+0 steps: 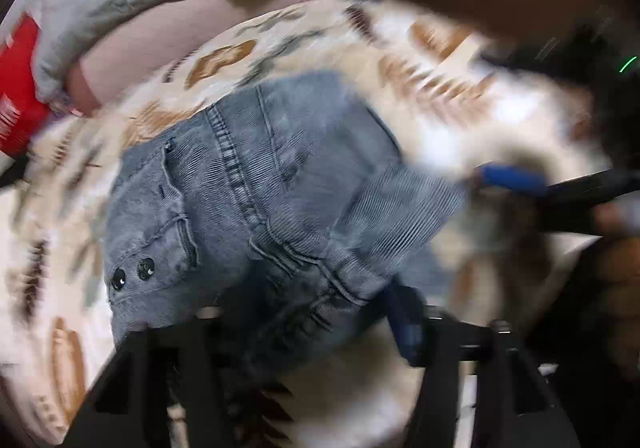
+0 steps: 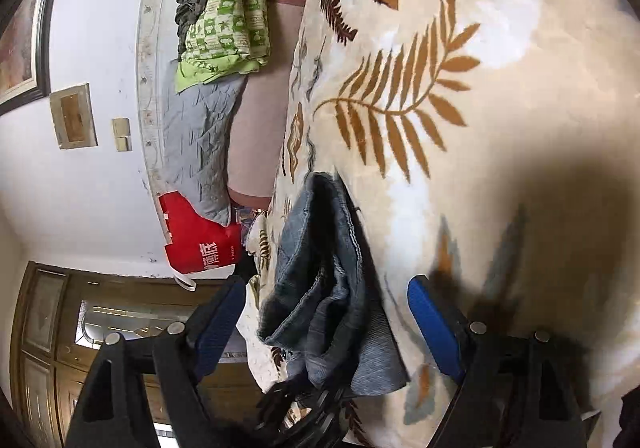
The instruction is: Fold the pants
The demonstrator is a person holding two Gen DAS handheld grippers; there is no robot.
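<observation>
Denim pants bunched between right hand-held gripper open fingers.

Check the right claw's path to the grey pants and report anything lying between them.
Nothing visible blocks it. The right claw stands open, and the folded grey pants lie on the leaf-print blanket directly between and ahead of its blue pads. The red bag and green quilt sit off to the side.
</observation>
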